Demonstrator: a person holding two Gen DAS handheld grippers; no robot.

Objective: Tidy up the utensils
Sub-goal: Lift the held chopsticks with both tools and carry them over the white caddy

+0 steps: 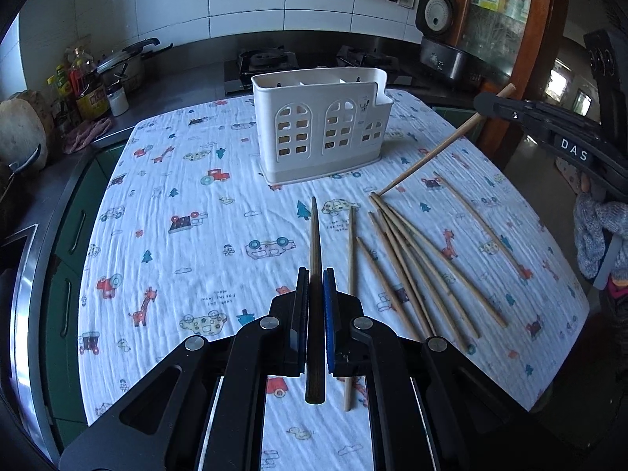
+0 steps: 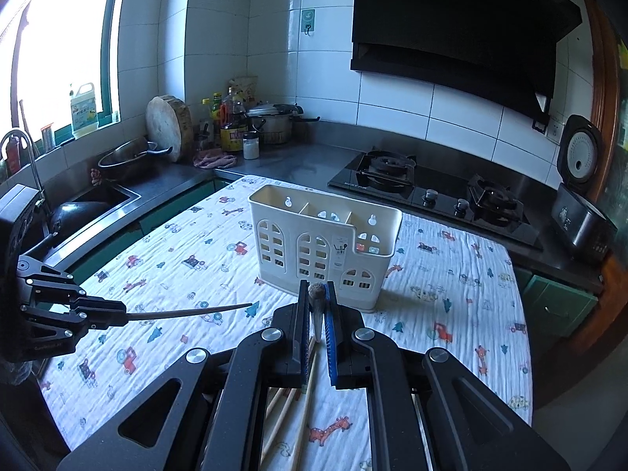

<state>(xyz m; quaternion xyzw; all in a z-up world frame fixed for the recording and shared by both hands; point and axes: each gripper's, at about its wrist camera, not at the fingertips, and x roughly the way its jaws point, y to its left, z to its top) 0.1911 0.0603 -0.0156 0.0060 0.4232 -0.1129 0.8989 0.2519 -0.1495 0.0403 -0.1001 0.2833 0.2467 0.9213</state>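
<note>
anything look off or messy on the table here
Yes. The loose chopsticks lie in a crossed, fanned heap on the printed cloth, not in the white utensil holder. The left gripper holds a dark chopstick; the right gripper holds a light chopstick whose tip rests on the pile.

White tiled walls [image 2: 392,117] back a dark steel counter [image 2: 298,161] with a gas hob [image 2: 431,192], a black range hood [image 2: 451,31] above; daylight floods the window [image 2: 59,39].
</note>
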